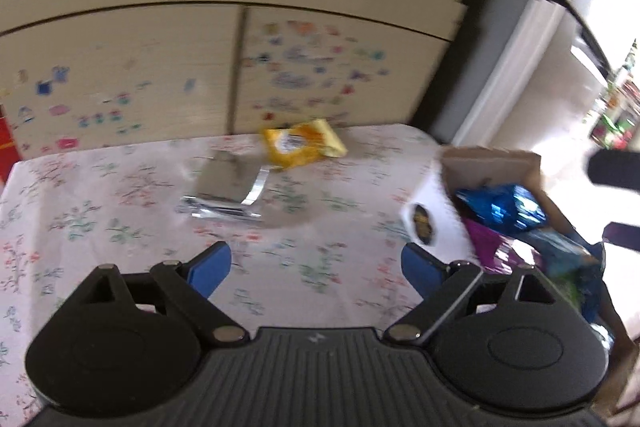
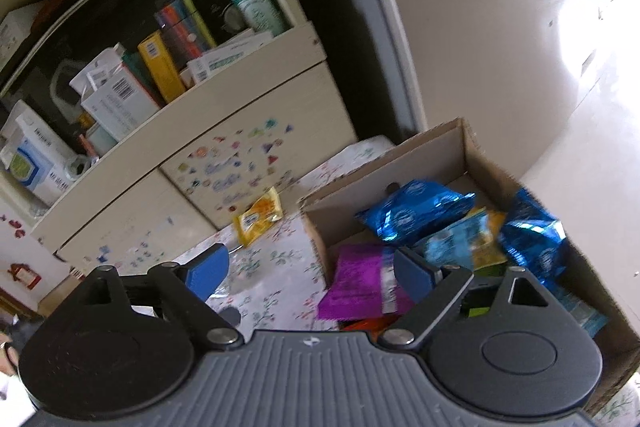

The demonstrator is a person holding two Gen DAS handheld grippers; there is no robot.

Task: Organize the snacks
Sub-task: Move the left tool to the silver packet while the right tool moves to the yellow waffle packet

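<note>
Nearest to us in the left wrist view, our left gripper [image 1: 316, 265] stands with its blue pads spread wide and nothing between them, pointing down at the floral cloth of the bench [image 1: 120, 227]. We judge it is lined up for the next loose snack. Our right gripper [image 2: 308, 273] is likewise wide open and empty, hanging over the bench's right edge where the cardboard box [image 2: 432, 147] sits; that would fit a packet having been let go there, though we cannot say so for certain.

Just beyond the left gripper, toward the middle of the bench, lies a silver foil packet [image 1: 226, 193], flat and apart from everything else. Farther on, near the far edge of the bench, lies a yellow packet [image 1: 304, 143] with a white label patch; the print is too blurred for us to read.

At the right edge, the box holds the snacks gathered so far: a purple packet [image 2: 360, 279] near its front wall, blue foil bags [image 2: 416, 215] behind it, and a light blue and yellow packet among them. Their logos are unreadable.

Past the far edge stands a cabinet [image 1: 160, 75] covered in small stickers, with boxes on its open shelf [image 2: 256, 75]. Only barcodes and indistinct lettering show there.

We judge two snacks remain to be boxed.
</note>
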